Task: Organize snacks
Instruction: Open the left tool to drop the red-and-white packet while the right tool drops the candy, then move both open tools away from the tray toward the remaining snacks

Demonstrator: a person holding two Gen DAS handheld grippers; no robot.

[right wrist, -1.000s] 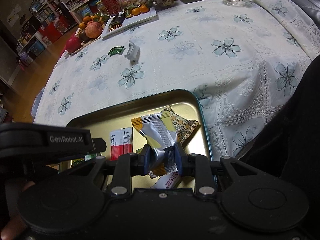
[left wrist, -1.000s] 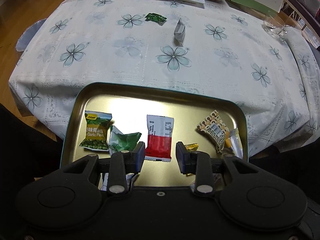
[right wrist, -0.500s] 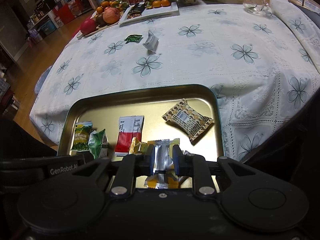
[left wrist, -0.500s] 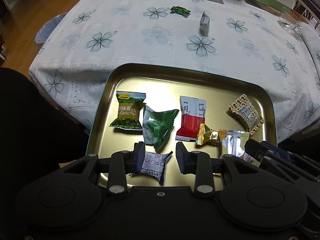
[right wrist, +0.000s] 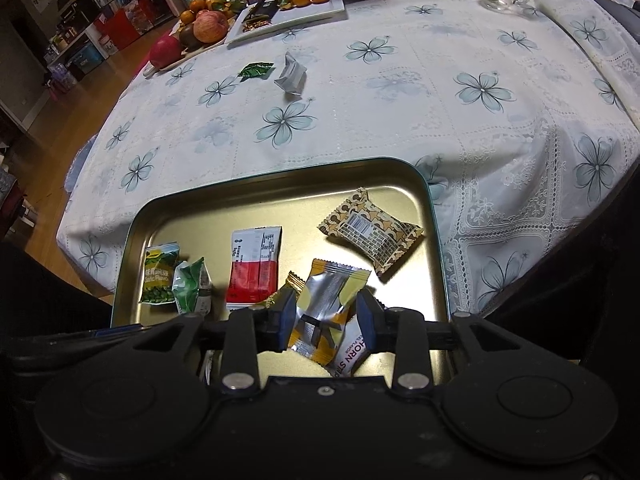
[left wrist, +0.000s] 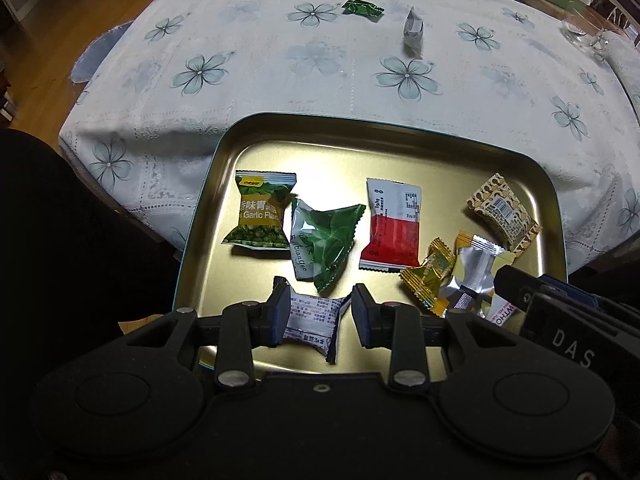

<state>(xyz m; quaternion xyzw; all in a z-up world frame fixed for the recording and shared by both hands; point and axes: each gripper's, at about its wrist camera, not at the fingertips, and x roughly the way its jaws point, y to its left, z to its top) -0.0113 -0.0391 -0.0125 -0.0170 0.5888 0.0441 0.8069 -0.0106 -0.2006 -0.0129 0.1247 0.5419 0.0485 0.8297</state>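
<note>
On the gold tray (left wrist: 400,136), a white printed packet (left wrist: 310,320) is framed by the left gripper (left wrist: 318,312), jaws parted; contact seemingly absent. Rightward, the silver-yellow packet (right wrist: 324,308) lies lengthwise between the right gripper (right wrist: 326,318)'s opening jaws, released.

1. "Garlic Fla…" plus Chinese characters on green-and-yellow pea packet (left wrist: 260,211); reads "Garlic Flavo…" in right wrist view (right wrist: 157,276).
2. "Su bian guo"-like script down side of green leaf packet (left wrist: 325,240); not fully sure.
3. "…HORN ST…" on white-and-pink packet (right wrist: 349,354); "…WTHO…" in left wrist view (left wrist: 505,314).
4. "DAS" on body of right gripper (left wrist: 570,345).
5. Barcode on brown patterned packet (right wrist: 370,232); digits too small.
6. Small print on red-and-white packet (left wrist: 392,224); unreadable.
</note>
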